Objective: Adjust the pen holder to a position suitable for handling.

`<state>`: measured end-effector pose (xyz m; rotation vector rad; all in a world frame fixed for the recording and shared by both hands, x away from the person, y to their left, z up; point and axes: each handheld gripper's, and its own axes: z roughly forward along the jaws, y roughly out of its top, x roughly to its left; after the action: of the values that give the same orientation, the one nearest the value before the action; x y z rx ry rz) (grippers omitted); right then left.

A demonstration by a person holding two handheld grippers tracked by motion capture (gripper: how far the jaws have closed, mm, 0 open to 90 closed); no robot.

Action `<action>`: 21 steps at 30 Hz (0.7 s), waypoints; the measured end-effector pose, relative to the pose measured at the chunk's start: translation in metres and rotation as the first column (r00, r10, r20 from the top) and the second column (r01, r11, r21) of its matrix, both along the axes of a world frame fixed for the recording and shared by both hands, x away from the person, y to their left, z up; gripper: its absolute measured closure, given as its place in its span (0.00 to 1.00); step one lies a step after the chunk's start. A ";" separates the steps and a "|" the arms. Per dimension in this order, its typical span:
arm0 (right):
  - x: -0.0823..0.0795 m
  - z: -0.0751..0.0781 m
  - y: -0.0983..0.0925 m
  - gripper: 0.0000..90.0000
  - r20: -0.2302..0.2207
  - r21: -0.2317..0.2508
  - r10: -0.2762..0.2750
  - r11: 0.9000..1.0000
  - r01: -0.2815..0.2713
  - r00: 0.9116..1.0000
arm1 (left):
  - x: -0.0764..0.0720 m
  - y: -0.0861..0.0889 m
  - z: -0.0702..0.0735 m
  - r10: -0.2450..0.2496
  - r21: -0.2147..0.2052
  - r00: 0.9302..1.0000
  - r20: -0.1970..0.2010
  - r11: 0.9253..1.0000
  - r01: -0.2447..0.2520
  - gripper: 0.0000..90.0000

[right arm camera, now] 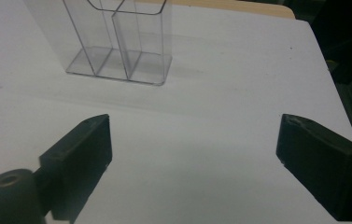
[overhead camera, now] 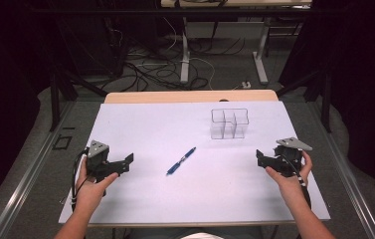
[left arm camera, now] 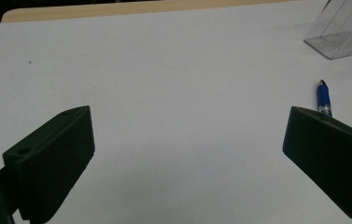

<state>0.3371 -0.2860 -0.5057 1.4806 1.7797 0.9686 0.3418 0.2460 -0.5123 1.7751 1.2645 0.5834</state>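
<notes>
A blue pen (overhead camera: 181, 161) lies at a slant in the middle of the white table sheet (overhead camera: 150, 129); its tip end (left arm camera: 323, 96) shows beside one jaw in the left gripper view. A clear plastic organiser (overhead camera: 230, 123) with several compartments stands upright behind it, and it rises at the top of the right gripper view (right arm camera: 117, 42). My left gripper (overhead camera: 125, 162) rests at the table's left, open, nothing between its jaws (left arm camera: 185, 154). My right gripper (overhead camera: 260, 155) sits at the table's right, open and empty too (right arm camera: 192, 154).
The white sheet covers a wooden table whose far edge (overhead camera: 190, 96) shows behind it. Beyond lie a floor with cables (overhead camera: 165, 69) and the metal legs of another table (overhead camera: 185, 55). Dark curtains stand at both sides.
</notes>
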 end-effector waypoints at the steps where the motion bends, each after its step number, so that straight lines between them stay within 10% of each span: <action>1: 0.000 0.000 0.000 0.17 0.000 0.000 0.000 1.000 0.000 1.000 | 0.000 0.000 0.000 0.003 0.004 1.000 -0.001 1.000 -0.003 0.02; 10: 0.010 -0.003 0.006 0.34 0.035 -0.032 0.084 0.996 -0.083 0.996 | 0.000 0.000 0.001 0.013 0.000 1.000 0.000 1.000 -0.013 0.07; 21: 0.039 0.012 0.015 0.50 -0.034 -0.043 0.148 0.988 -0.149 0.988 | -0.003 -0.001 -0.001 0.002 0.022 1.000 -0.007 1.000 -0.002 0.10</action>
<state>0.3758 -0.2710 -0.4935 1.3567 1.9437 0.9762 0.3390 0.2450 -0.5129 1.7958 1.2690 0.5946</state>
